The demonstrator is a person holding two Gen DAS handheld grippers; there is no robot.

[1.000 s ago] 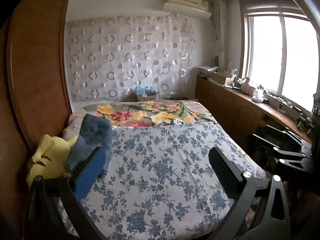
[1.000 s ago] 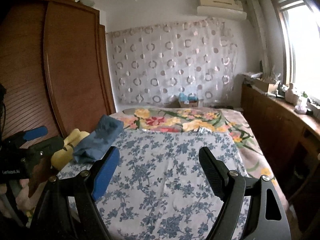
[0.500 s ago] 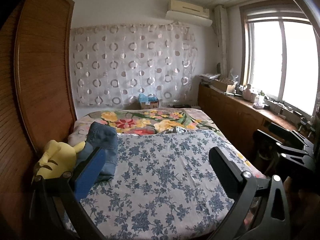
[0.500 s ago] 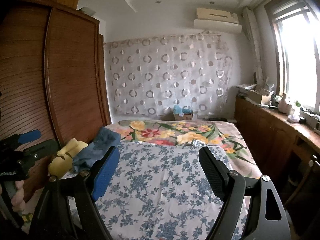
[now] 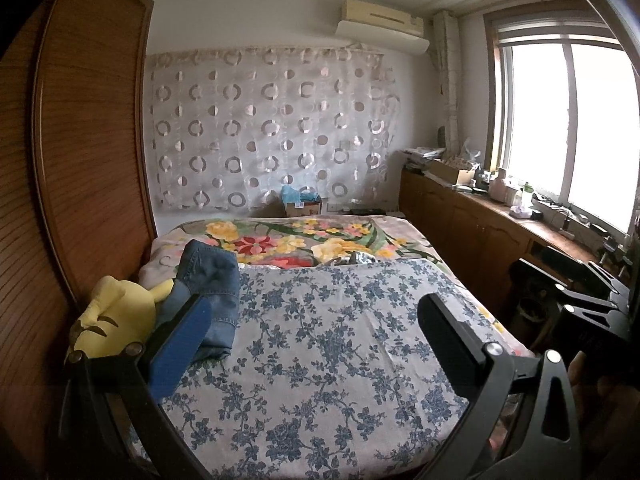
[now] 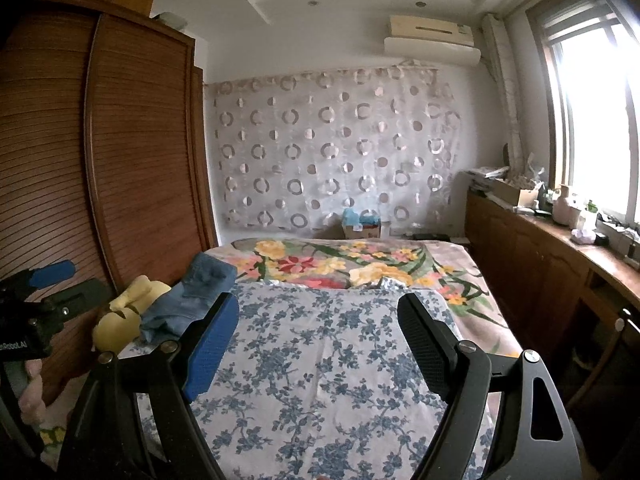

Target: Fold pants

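Observation:
Folded blue denim pants [image 5: 208, 292] [image 6: 192, 300] lie at the left edge of the bed, leaning on a yellow plush toy [image 5: 116, 320] [image 6: 124, 316]. My left gripper [image 5: 316, 312] stands open above the near part of the blue-flowered sheet [image 5: 320, 340], nothing between its fingers; its blue pad overlaps the pants only in the picture. My right gripper [image 6: 320, 312] is open too, empty, over the same sheet [image 6: 320, 360]. The left gripper [image 6: 52, 280] also shows at the left edge of the right wrist view.
A wooden wardrobe [image 6: 132, 160] flanks the bed on the left. A low wooden cabinet [image 5: 480, 232] with clutter runs under the window on the right. A bright flowered blanket [image 5: 304, 240] covers the far half of the bed. A cardboard box [image 5: 300, 204] sits beyond.
Both views have drawn back and tilted up a little, so more ceiling and wall show. The pants and plush toy lie where they were. Both grippers stay open.

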